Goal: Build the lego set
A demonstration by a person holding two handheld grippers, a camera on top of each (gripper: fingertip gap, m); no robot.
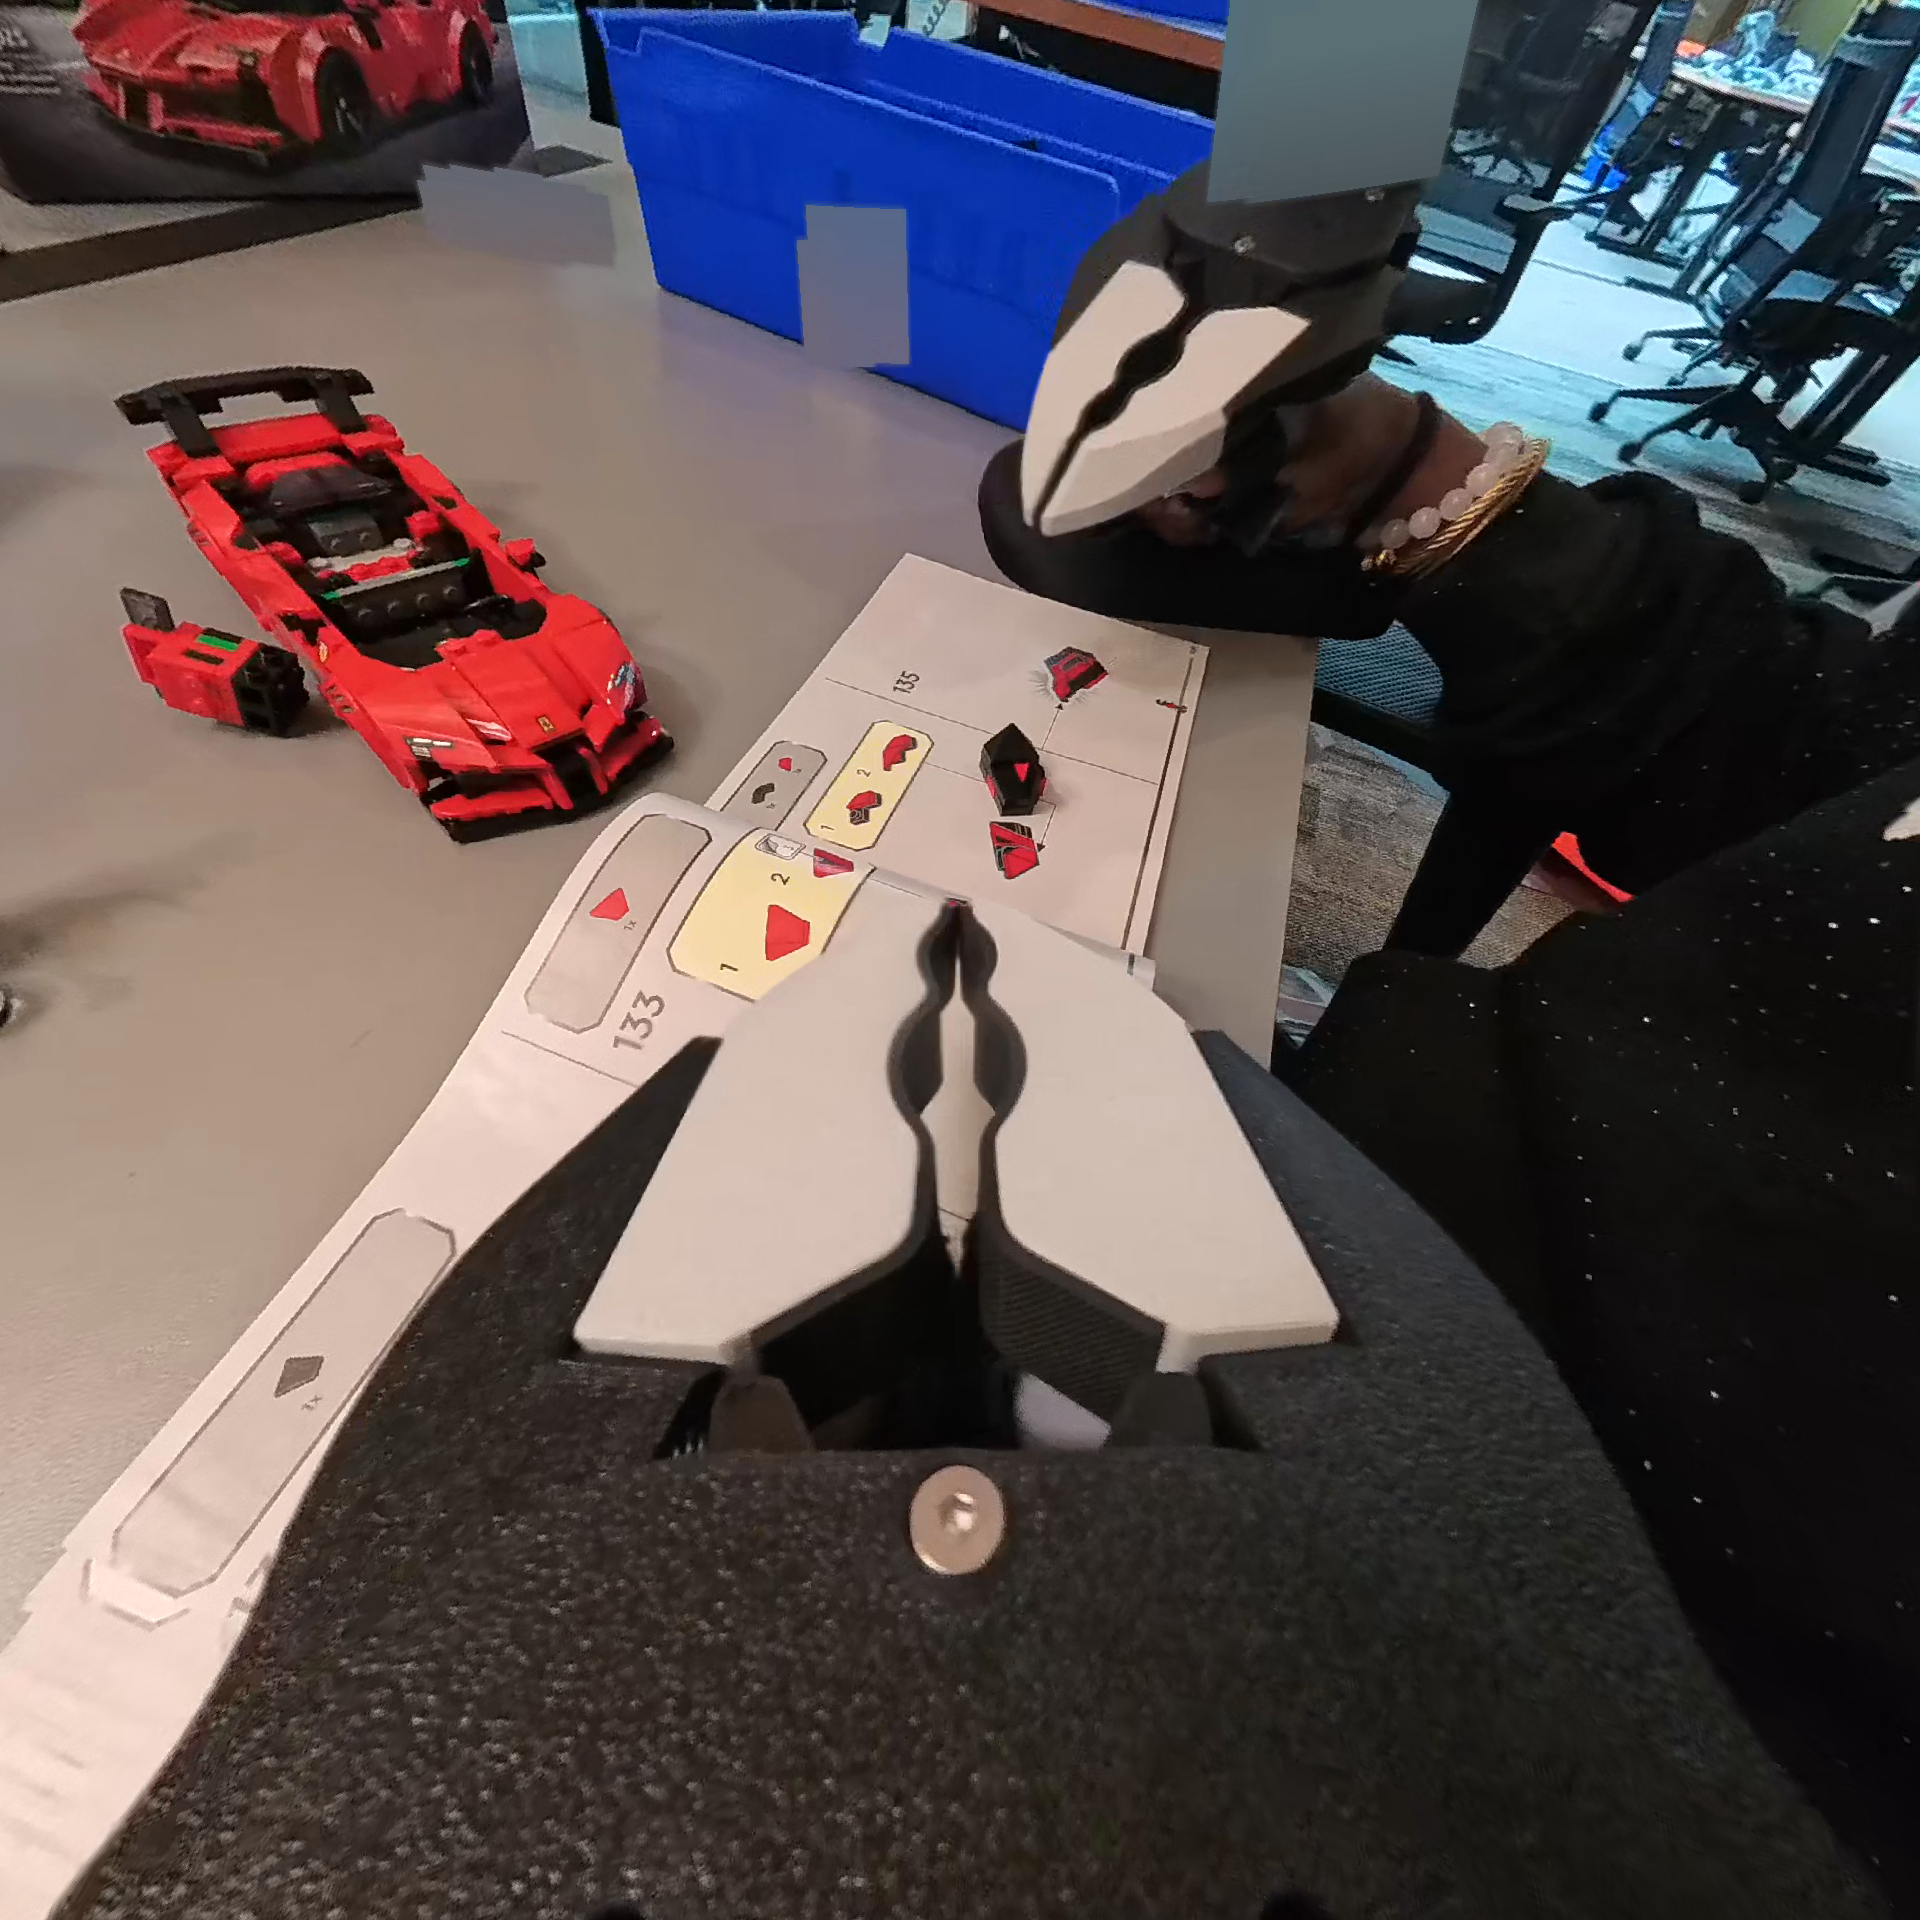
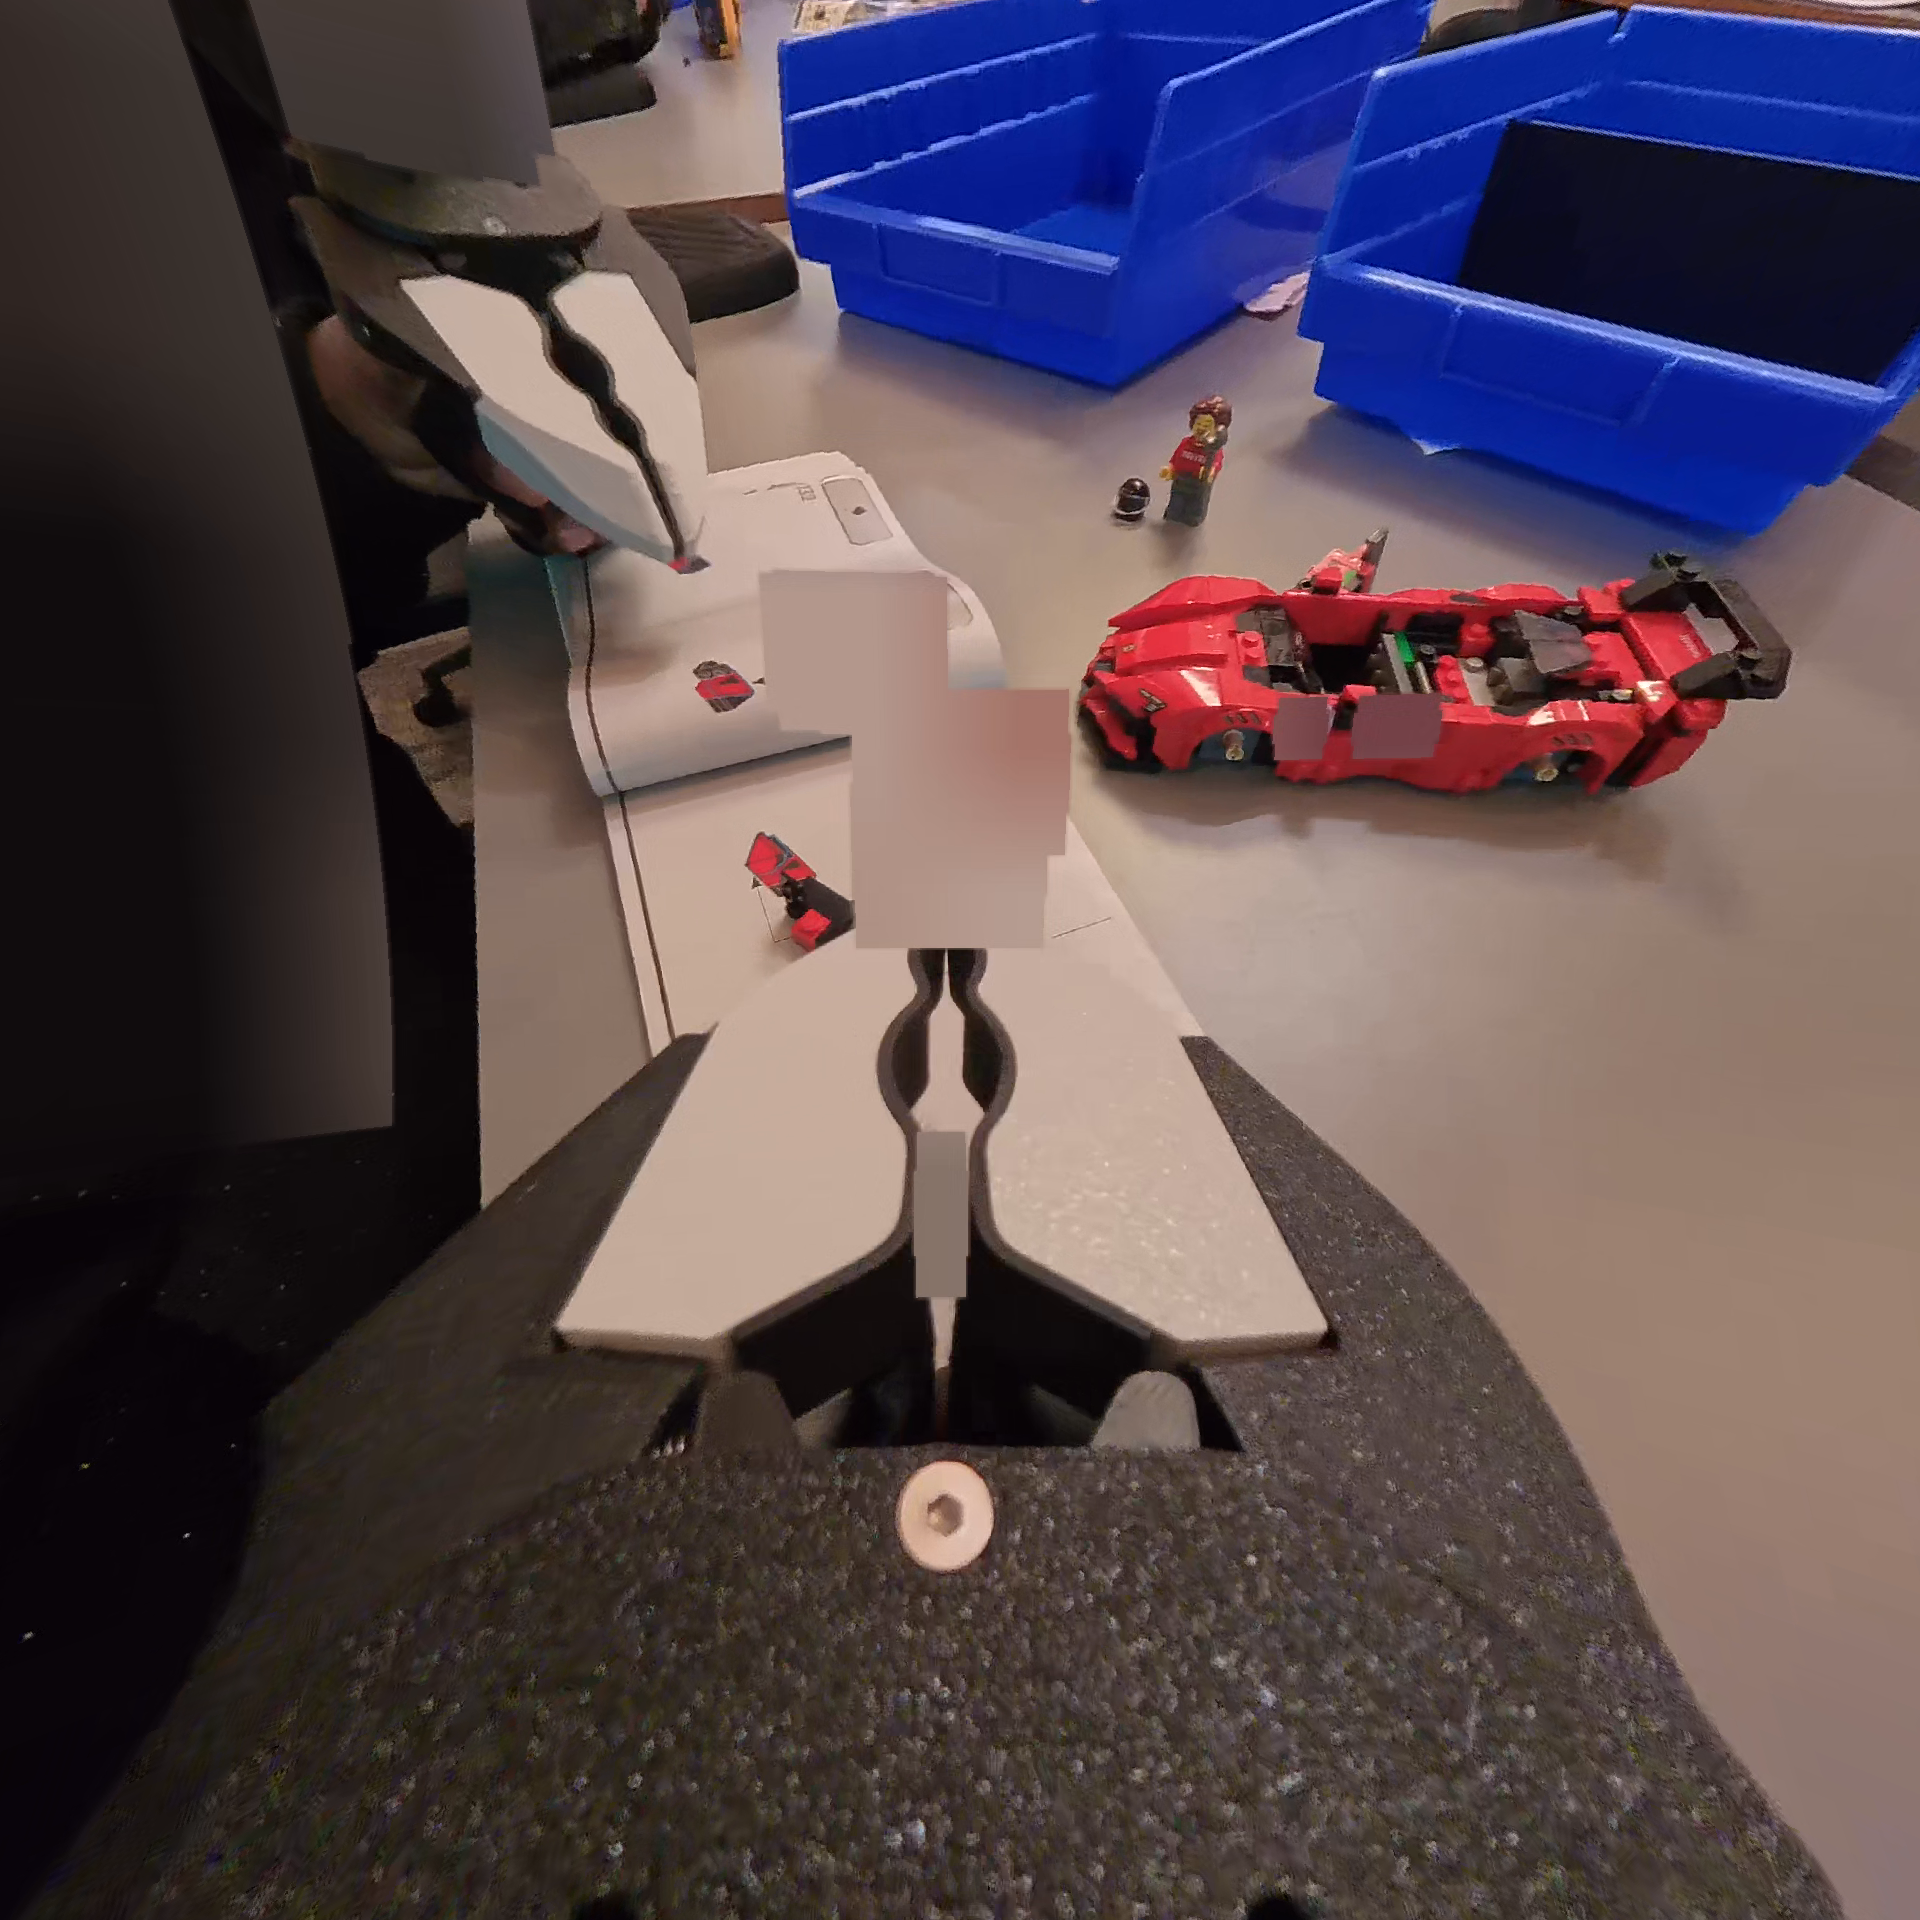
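A red Lego car (image 1: 416, 644) with a black rear wing stands on the grey table (image 1: 727, 499); it also shows in the right wrist view (image 2: 1434, 675). A small red and black sub-assembly (image 1: 213, 675) lies beside it. My left gripper (image 1: 956, 914) is shut on a tiny red piece (image 2: 688, 563) and holds it just over the open instruction booklet (image 1: 935, 748). My right gripper (image 2: 948, 961) is shut over the booklet's near page (image 2: 707, 665), and nothing shows between its tips. It also appears in the left wrist view (image 1: 1044, 514), at the table's edge.
Two blue bins (image 2: 1039, 208) (image 2: 1621, 291) stand at the back of the table. A minifigure (image 2: 1195, 457) and a small black helmet (image 2: 1130, 499) stand between the bins and the car. The set's box (image 1: 260, 83) lies at the far left. Office chairs stand beyond the table. Left tips to right tips: about 15 centimeters. My right tips are roughly 15 centimeters from the red Lego car (image 1: 416, 644). Seen from the right wrist view (image 2: 1305, 660) as well.
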